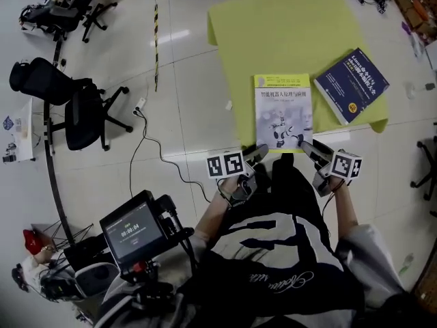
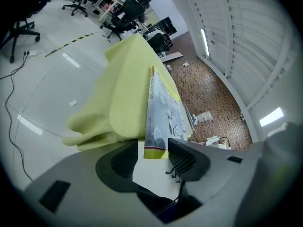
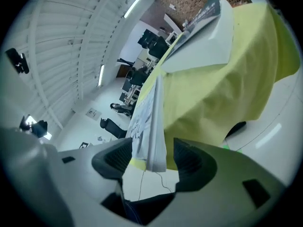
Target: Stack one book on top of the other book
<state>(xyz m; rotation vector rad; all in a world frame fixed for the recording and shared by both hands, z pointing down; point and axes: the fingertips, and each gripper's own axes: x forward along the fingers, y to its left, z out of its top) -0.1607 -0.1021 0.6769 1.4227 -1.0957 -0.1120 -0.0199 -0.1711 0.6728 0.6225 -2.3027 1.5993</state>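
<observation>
A yellow-and-white book (image 1: pixel 282 111) lies flat near the front edge of a table under a yellow cloth (image 1: pixel 287 26). A dark blue book (image 1: pixel 351 85) lies to its right, turned at an angle. My left gripper (image 1: pixel 261 149) is at the yellow book's near left corner. In the left gripper view that corner of the book (image 2: pixel 163 112) sits between the open jaws of the left gripper (image 2: pixel 152 150). My right gripper (image 1: pixel 305 145) is at the near right corner. Its own view shows the right gripper (image 3: pixel 152 149) with jaws apart either side of the book's edge (image 3: pixel 149 122), gaps showing on both sides.
Black office chairs (image 1: pixel 75 108) and a cable (image 1: pixel 147 149) are on the white floor at the left. A device with a small screen (image 1: pixel 133 232) is at the lower left. The blue book (image 3: pixel 208 37) rises beyond the cloth (image 3: pixel 227 93) in the right gripper view.
</observation>
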